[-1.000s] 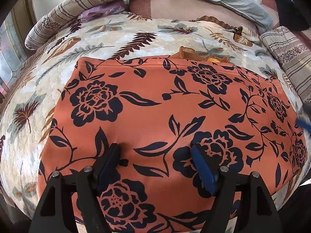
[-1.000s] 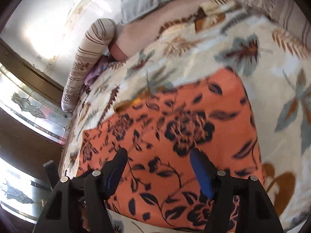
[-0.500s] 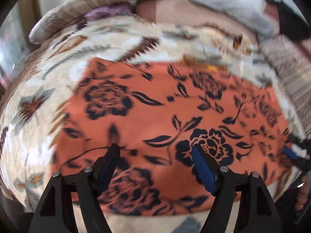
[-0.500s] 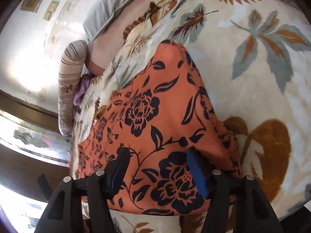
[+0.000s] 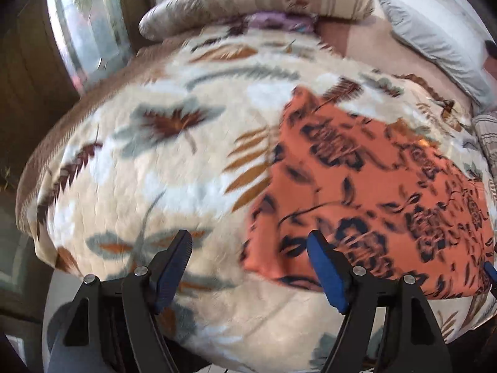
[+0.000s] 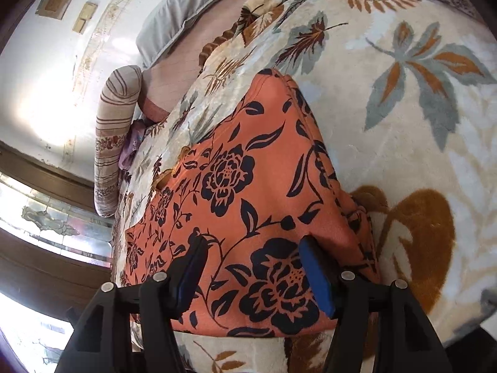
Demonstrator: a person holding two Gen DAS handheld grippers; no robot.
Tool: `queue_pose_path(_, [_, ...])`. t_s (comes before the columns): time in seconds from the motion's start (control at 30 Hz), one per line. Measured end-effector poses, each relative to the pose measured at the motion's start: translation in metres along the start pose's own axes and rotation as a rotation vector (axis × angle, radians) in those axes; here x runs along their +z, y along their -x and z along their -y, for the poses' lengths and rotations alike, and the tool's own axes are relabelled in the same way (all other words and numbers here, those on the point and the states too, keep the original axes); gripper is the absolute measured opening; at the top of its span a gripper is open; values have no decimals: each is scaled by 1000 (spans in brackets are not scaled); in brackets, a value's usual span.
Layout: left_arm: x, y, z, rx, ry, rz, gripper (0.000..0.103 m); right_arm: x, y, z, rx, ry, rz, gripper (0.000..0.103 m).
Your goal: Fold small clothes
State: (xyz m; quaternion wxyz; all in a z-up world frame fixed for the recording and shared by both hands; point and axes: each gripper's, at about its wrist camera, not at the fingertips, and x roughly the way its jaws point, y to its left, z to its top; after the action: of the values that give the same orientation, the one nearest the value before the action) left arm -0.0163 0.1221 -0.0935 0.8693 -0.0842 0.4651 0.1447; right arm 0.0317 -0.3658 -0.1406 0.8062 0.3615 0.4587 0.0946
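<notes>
An orange garment with dark blue flowers (image 5: 372,186) lies flat on a bed's leaf-patterned blanket (image 5: 174,168). In the left wrist view, blurred by motion, my left gripper (image 5: 248,267) is open and empty over the blanket at the garment's near left corner. In the right wrist view the garment (image 6: 248,186) fills the middle. My right gripper (image 6: 251,270) is open and empty, its fingers over the garment's near right corner.
A striped bolster (image 5: 254,3) and a grey pillow (image 5: 435,52) lie at the head of the bed. A purple cloth (image 5: 276,21) sits by the bolster. A glass-panelled door (image 5: 90,21) stands to the left. The bed's front edge runs just below both grippers.
My left gripper has swung left off the garment's middle to its left corner. My right gripper has moved down toward the garment's near right corner. Both stayed open.
</notes>
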Motion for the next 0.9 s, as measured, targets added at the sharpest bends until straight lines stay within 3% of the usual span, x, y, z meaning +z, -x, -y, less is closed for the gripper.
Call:
queue_pose_path(0.1, [13,7,34,-66,-66,32,77,-12,23,-9,46,-13,30,67])
queue_pose_path(0.2, [17,3,73,-113,-133,35,77,-38,36,-5,64,-73,16,78])
queue_pose_path(0.33, [12,-14,116,-150,-192,11,77,-62,23,21,91,-227,-48,78])
queue_pose_path(0.4, [7,-24,129,-153,-217,-11,77,-60,13,34,91,-299,-31,79])
queue_pose_path(0.57, [-4,-41,135,-118,-234,-53,78,-40,2,44,132,-377,47,79])
queue_pose_path(0.73, [-1,-36,135,-100,-243,-53,78,-24,12,21,113,-253,152,79])
queue_pose_path(0.9, [0,-31,139,-127,-231,-33,78,-29,-1,27,65,-291,115,79])
